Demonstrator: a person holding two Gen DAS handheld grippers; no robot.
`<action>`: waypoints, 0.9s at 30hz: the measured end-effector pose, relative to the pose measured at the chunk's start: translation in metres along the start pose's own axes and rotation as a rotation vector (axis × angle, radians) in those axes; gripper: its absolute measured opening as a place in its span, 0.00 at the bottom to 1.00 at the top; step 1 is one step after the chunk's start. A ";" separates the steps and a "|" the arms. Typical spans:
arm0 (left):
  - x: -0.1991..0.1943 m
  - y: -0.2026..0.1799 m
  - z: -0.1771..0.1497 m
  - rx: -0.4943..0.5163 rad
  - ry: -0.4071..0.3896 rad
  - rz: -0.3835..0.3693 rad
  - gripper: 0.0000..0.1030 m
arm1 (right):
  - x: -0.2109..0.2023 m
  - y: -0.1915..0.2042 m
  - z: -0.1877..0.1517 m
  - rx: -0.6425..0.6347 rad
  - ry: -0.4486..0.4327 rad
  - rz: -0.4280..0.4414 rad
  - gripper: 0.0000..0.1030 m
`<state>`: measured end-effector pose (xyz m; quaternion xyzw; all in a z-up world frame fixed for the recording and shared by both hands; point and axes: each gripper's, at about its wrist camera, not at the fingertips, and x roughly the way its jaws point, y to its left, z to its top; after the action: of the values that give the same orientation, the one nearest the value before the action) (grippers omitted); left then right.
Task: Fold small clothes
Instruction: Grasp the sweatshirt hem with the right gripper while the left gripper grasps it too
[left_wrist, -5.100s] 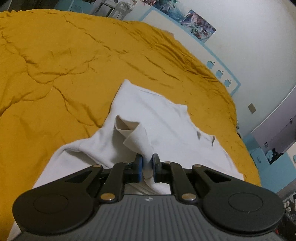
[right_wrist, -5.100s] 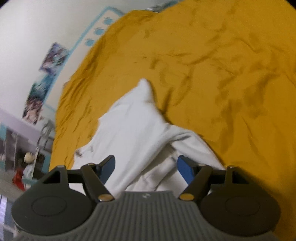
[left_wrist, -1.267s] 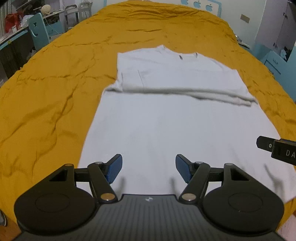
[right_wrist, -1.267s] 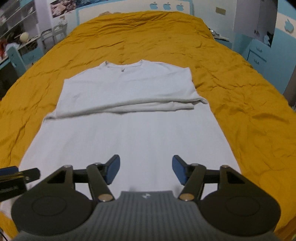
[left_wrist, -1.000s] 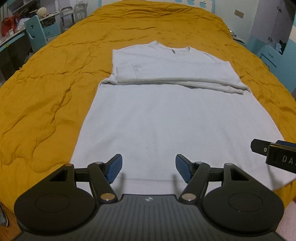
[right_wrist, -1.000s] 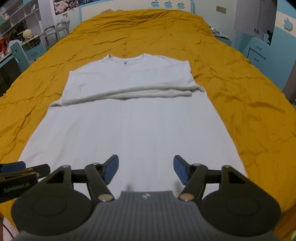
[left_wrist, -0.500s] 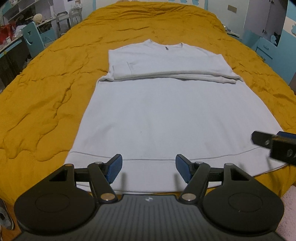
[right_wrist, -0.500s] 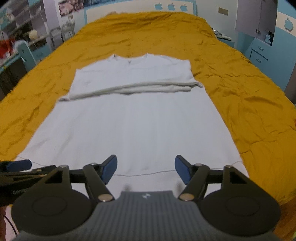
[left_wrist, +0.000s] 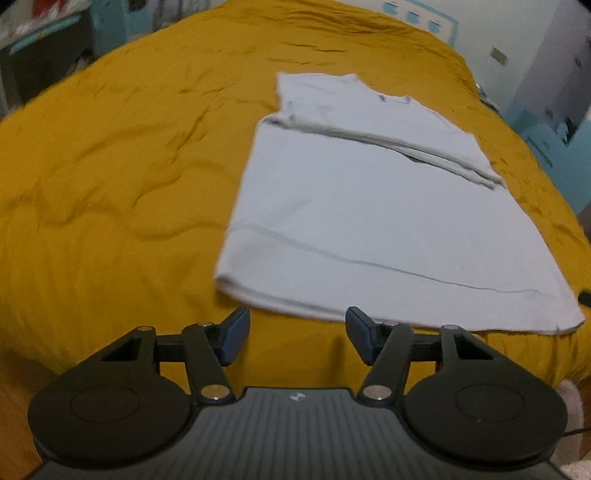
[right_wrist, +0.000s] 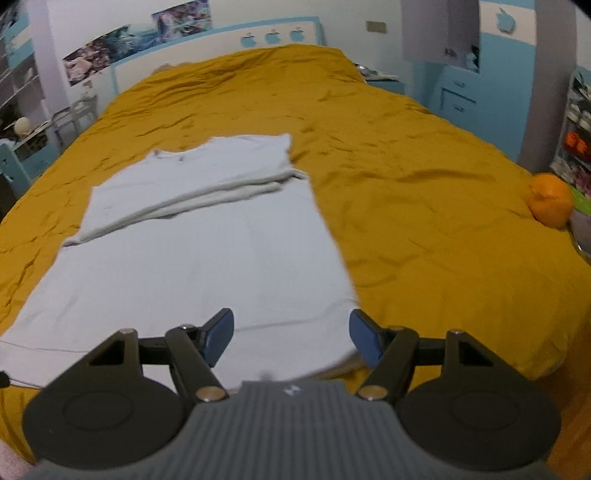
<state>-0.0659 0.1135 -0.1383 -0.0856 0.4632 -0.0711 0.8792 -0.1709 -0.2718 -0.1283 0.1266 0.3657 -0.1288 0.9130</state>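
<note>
A white T-shirt (left_wrist: 373, 206) lies flat on the mustard bedspread (left_wrist: 110, 166), collar at the far end, both sleeves folded in across the chest. It also shows in the right wrist view (right_wrist: 192, 251). My left gripper (left_wrist: 295, 332) is open and empty, just off the shirt's near left hem corner. My right gripper (right_wrist: 291, 332) is open and empty, over the near right hem corner.
The bedspread (right_wrist: 424, 192) fills most of both views. An orange round object (right_wrist: 550, 199) sits at the bed's right edge. Blue drawers (right_wrist: 458, 99) stand at the far right, a desk and chair (right_wrist: 22, 147) at the far left. The bed's front edge is just under both grippers.
Both grippers have pulled back toward the foot of the bed and apart: the left swung to the shirt's left hem corner, the right to its right hem corner. The shirt has not moved.
</note>
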 end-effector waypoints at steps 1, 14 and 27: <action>0.001 0.008 -0.002 -0.038 0.008 -0.019 0.67 | 0.000 -0.006 -0.002 0.019 0.005 0.007 0.63; 0.024 0.054 -0.001 -0.295 -0.078 -0.198 0.61 | 0.032 -0.074 -0.035 0.541 0.137 0.231 0.64; 0.035 0.053 0.021 -0.382 -0.134 -0.292 0.60 | 0.067 -0.084 -0.034 0.745 0.102 0.307 0.65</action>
<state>-0.0260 0.1596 -0.1663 -0.3210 0.3915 -0.1026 0.8562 -0.1735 -0.3490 -0.2104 0.5083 0.3155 -0.1084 0.7939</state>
